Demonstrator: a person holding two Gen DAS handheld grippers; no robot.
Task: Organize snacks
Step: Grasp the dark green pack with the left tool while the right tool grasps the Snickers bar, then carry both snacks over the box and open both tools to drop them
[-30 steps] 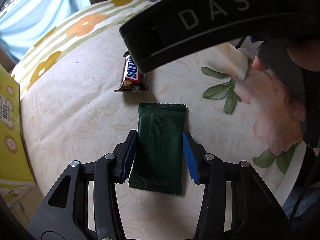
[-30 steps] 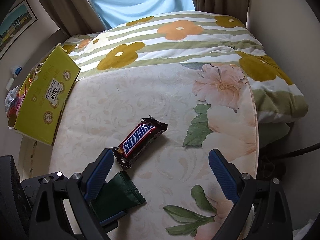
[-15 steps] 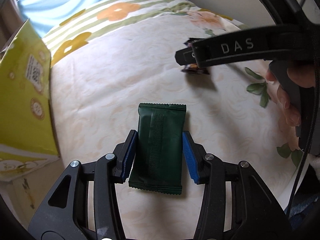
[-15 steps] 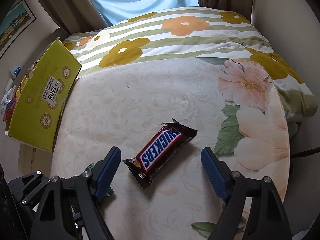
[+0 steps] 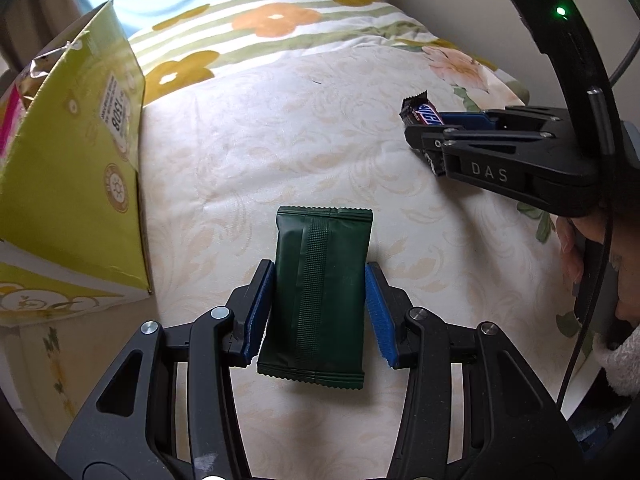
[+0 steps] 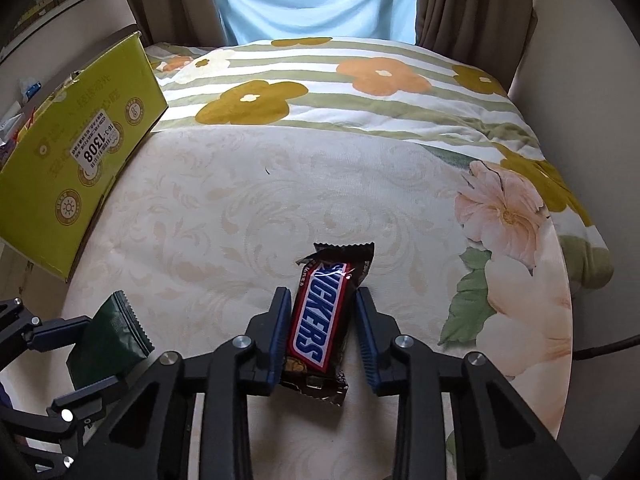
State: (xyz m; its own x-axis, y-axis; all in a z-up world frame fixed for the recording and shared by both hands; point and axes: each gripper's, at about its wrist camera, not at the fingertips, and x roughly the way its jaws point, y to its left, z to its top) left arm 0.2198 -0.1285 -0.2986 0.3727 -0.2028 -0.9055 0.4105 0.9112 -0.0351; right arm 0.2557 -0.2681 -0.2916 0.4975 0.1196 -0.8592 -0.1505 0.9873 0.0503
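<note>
Crinkled Snickers bar (image 6: pixel 320 316), ribbed green packet (image 5: pixel 320 296)

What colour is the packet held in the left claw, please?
Plain dark green packet, with a ribbed seam down its middle; the left wrist view shows it best.

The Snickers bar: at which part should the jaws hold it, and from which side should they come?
Across the middle, on the two long edges of the Snickers bar, coming from above along its length. The bar is narrow and firm there, while its crimped ends are thin and floppy. The right gripper holds it just so, one pad on each long side.
</note>
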